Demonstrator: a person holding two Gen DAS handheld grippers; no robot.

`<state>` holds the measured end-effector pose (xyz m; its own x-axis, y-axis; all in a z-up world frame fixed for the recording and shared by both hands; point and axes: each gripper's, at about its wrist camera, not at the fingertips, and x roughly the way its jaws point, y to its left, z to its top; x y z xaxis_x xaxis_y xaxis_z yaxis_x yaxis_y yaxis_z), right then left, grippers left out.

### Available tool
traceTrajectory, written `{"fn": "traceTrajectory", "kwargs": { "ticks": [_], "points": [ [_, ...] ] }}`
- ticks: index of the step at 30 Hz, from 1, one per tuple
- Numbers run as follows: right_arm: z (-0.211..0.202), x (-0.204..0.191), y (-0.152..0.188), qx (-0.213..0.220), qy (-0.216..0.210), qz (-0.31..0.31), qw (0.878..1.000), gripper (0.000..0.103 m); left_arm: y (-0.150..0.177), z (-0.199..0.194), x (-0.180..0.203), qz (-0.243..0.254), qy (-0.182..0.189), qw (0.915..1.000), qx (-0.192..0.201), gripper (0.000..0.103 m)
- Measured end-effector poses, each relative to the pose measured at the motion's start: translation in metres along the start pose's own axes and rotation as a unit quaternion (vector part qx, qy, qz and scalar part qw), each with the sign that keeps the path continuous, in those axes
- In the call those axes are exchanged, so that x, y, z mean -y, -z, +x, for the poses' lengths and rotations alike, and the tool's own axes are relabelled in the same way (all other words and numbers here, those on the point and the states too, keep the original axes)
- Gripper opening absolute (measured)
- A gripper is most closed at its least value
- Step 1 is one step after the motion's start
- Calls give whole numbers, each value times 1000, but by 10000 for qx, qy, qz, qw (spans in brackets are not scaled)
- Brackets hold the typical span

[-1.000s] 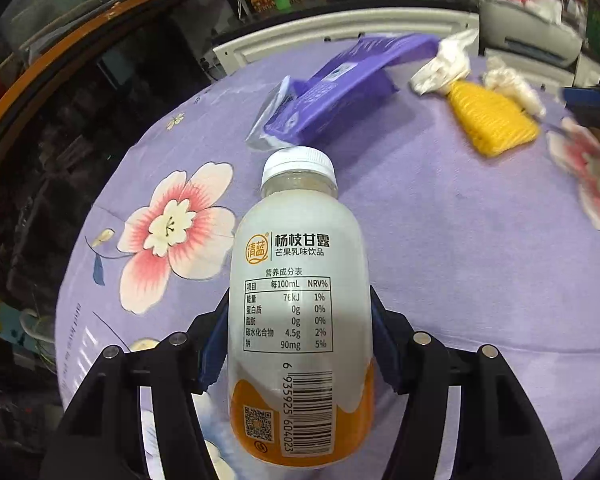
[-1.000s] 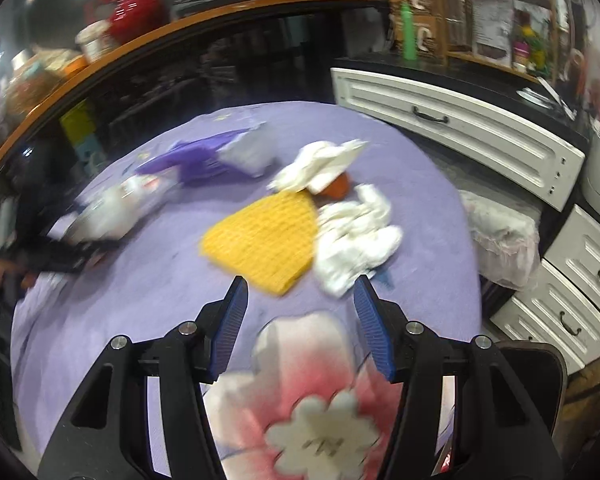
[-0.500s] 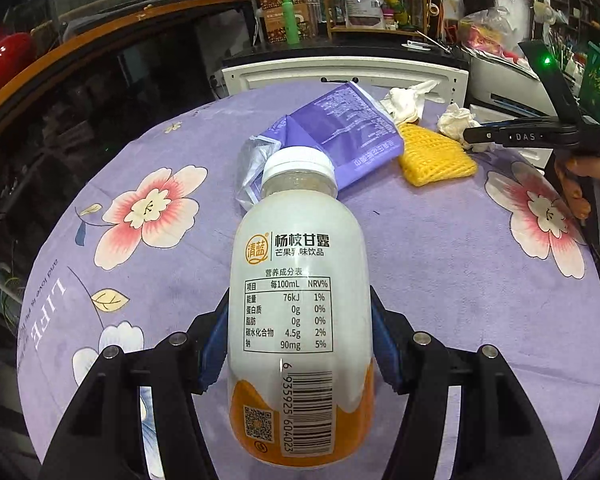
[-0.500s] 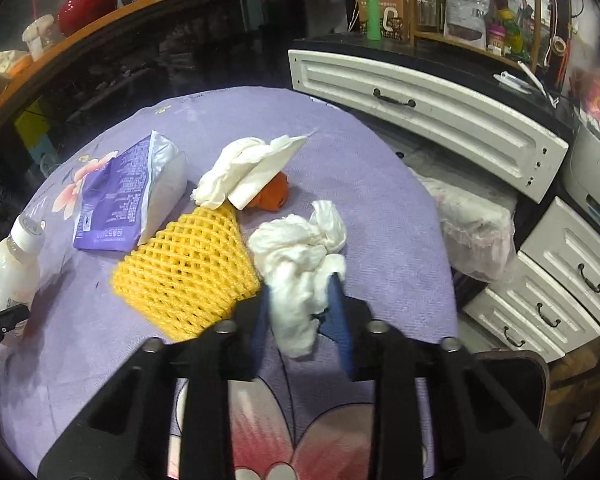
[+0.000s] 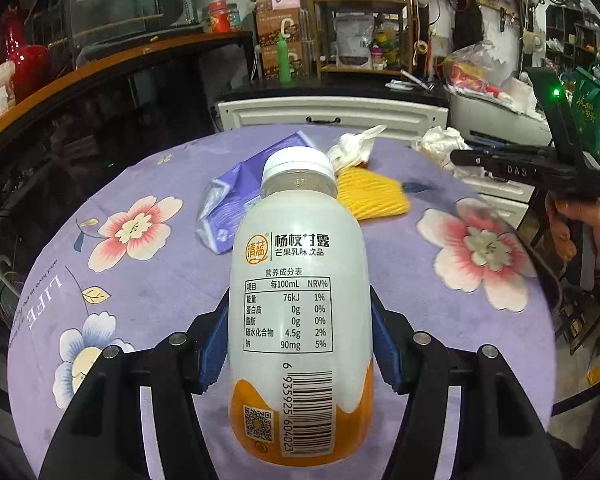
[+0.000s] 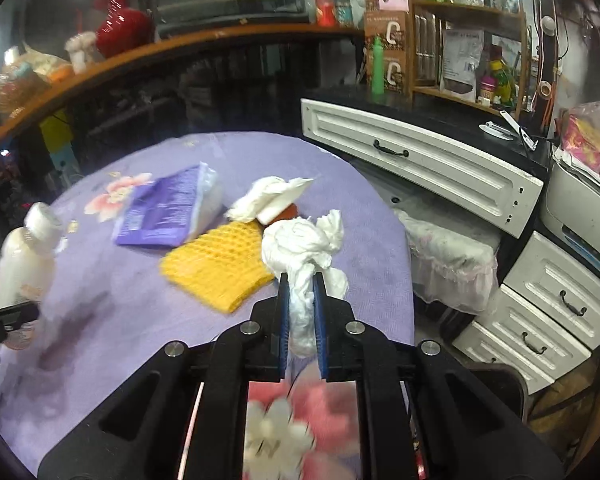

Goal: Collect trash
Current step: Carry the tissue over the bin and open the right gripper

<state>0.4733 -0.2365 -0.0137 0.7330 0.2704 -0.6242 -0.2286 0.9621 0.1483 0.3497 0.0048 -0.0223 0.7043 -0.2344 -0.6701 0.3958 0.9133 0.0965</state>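
My left gripper (image 5: 300,324) is shut on a white drink bottle (image 5: 300,320) with an orange base and white cap, held above the purple flowered tablecloth (image 5: 160,280). The bottle (image 6: 20,264) also shows at the left of the right wrist view. My right gripper (image 6: 300,304) has its jaws closing on a crumpled white tissue (image 6: 304,240), which sits pinched between the blue pads and bunches out in front of them, lifted off the cloth. On the table lie a yellow foam net (image 6: 220,268), a purple wrapper (image 6: 168,212) and another white tissue wad (image 6: 268,200) over something orange.
White drawers (image 6: 420,160) and a dark counter stand beyond the table's far edge. A lace-covered stool (image 6: 448,252) sits beside the table on the right. A curved wooden-edged glass counter (image 6: 140,64) runs behind. A person's hand (image 5: 568,224) holds the right gripper's handle.
The right gripper went from open above the cloth to closed on the white tissue and lifted it. The left gripper rose and pulled back with the bottle, showing more of the table.
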Motion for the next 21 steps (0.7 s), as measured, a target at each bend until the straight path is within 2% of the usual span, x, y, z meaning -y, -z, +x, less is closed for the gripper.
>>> {"fn": "traceTrajectory", "kwargs": {
  "ticks": [10,16,21],
  "points": [
    [-90,16,45,392,-337,71,9986,11,-4,-12,66,-77,400,9986,323,61],
    [-126,41,79,403,-213,200,9988,11,-12,-10,113,-3,710,9963,493,61],
    [-136,70,108,284,-5,448,9986,12,-19,-6,147,70,980,9934,590,61]
  ]
}}
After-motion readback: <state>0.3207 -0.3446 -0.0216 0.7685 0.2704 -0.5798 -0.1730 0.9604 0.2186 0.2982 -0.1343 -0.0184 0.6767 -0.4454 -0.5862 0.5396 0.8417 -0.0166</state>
